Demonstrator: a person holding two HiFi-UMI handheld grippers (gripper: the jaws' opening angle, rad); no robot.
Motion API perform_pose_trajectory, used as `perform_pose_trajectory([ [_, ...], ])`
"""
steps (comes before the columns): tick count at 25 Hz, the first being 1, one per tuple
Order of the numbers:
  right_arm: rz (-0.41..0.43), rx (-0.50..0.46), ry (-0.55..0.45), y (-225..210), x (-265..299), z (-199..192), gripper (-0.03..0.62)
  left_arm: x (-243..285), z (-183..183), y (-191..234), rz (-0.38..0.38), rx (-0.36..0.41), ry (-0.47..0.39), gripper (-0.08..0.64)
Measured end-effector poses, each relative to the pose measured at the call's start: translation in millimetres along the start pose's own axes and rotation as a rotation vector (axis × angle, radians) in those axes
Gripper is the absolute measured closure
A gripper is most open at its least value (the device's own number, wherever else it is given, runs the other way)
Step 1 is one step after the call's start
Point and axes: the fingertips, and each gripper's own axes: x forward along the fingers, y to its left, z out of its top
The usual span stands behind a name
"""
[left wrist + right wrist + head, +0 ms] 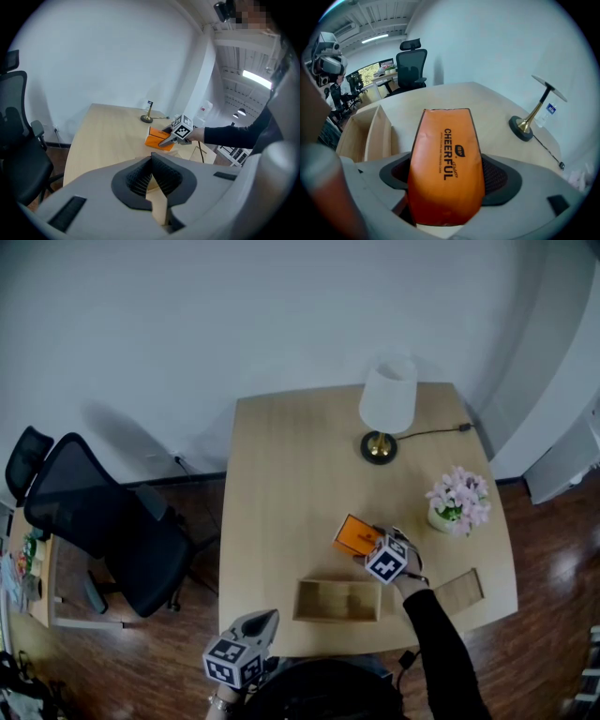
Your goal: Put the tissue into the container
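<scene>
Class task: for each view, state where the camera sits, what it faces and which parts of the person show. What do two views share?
Head view: on the head, steeply down at the table; shows left gripper, right gripper, black sleeve.
Left gripper view: on that gripper, along its closed jaws, across the table.
Right gripper view: on that gripper, facing the orange tissue pack between its jaws.
Shared: all three show the orange tissue pack.

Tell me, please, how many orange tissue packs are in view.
1. The orange tissue pack lies on the table, between the jaws of the right hand-held gripper, just beyond the wooden container. No other shows; the container looks empty.
</scene>
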Motion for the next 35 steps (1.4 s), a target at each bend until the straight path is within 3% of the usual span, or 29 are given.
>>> perform_pose_trajectory([
  [4, -0.012, -0.015, -0.096, 3, -48, 28, 0.161, 1, 1, 4, -0.031, 0.008, -0.005, 0.565],
  [8, 0.041, -0.110, -0.147, 51, -100, 50, 0.161, -3, -2, 8, -0.056, 0.007, -0.011, 0.565],
  [16, 0.170, -0.273, -0.032, 158, -100, 17, 0.161, -11, -9, 14, -0.102, 0.020, -0.020, 0.565],
  [19, 0.169, -0.316, 0.023, 170, -84, 1, 0.161, -15, -15, 17, -0.111, 0.019, -0.012, 0.565],
  [25, 0.119, -0.377, 0.033, 172, -63, -5, 0.153, -22, -24, 22, -0.112, 0.006, 0.008, 0.565],
  [31, 0.140, -0.171, -0.127, 166, -91, 22, 0.124, -24, -24, 23, -0.122, 0.033, 0.010, 0.565],
  [33, 0.110, -0.032, -0.202, 160, -112, 29, 0.124, -24, -21, 22, -0.133, 0.044, 0.008, 0.565],
  [35, 0.078, 0.167, -0.290, 157, -135, 33, 0.124, -26, -18, 21, -0.145, 0.053, 0.008, 0.563],
])
